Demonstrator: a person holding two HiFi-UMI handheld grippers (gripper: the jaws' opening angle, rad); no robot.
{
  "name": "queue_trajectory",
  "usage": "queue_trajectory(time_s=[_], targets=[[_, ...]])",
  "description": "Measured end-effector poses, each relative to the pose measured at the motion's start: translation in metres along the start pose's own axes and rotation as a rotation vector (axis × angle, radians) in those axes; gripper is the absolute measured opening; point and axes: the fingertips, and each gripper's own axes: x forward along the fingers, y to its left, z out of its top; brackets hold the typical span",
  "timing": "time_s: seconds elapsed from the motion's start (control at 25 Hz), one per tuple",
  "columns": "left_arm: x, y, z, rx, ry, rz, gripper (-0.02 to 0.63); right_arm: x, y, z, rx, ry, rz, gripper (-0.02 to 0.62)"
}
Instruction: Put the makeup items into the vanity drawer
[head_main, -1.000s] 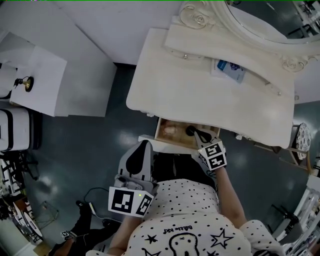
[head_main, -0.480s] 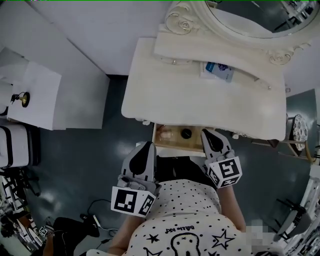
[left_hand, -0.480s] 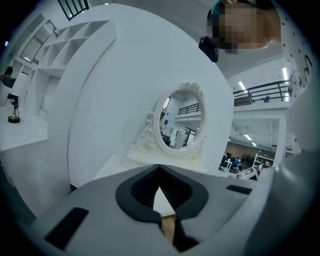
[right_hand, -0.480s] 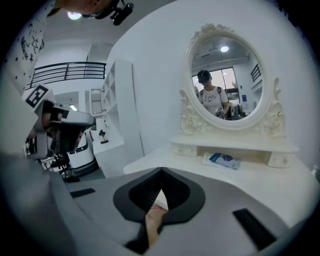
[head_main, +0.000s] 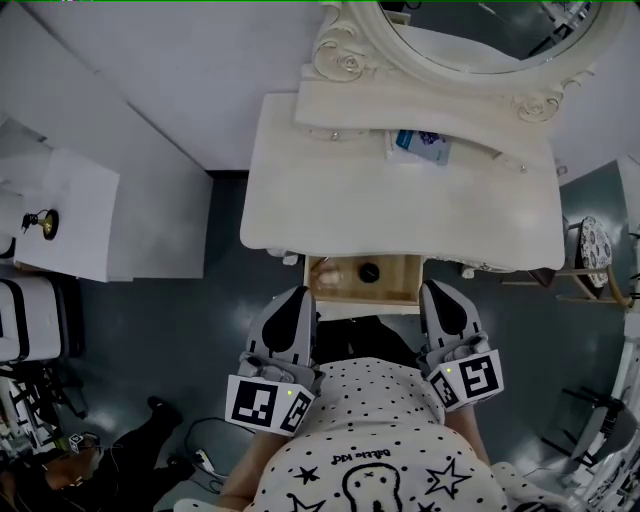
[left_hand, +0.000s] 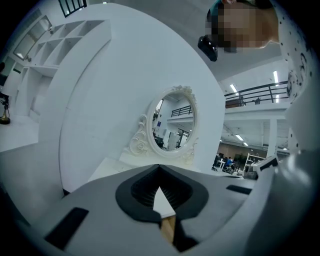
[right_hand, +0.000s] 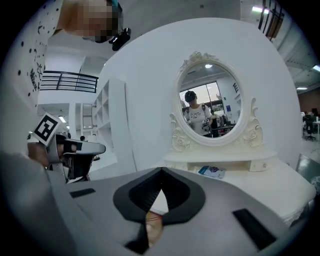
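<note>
- The vanity drawer stands pulled open below the front edge of the cream vanity tabletop, which overhangs the drawer's rear.
- Inside the drawer lie a black round-capped item near the middle and a pale item toward its left end, apart from each other.
- The left gripper hovers just off the drawer's front left corner, its jaws pressed together on nothing.
- The right gripper hangs off the drawer's front right corner, jaws likewise closed and empty.
- Beyond the drawer, a blue-and-white packet rests on the shelf under the oval mirror.
- The person's polka-dot shirt blocks the floor before the drawer; a white cabinet sits far left.
</note>
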Motion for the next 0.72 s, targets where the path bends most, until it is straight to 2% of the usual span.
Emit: queue_trajectory(time_s=[0.32,0.72], targets=[[-0.009,0.002,0.001,0.024,-0.013,-0.038,-0.003,-0.020,0.015,-0.002,0.051,-0.044,-0.048,0.008],[-0.017,0.010,-0.001,0.039,-0.009,-0.055,-0.003,-0.011,0.036,-0.007,0.059,-0.047,-0.045,0.008]])
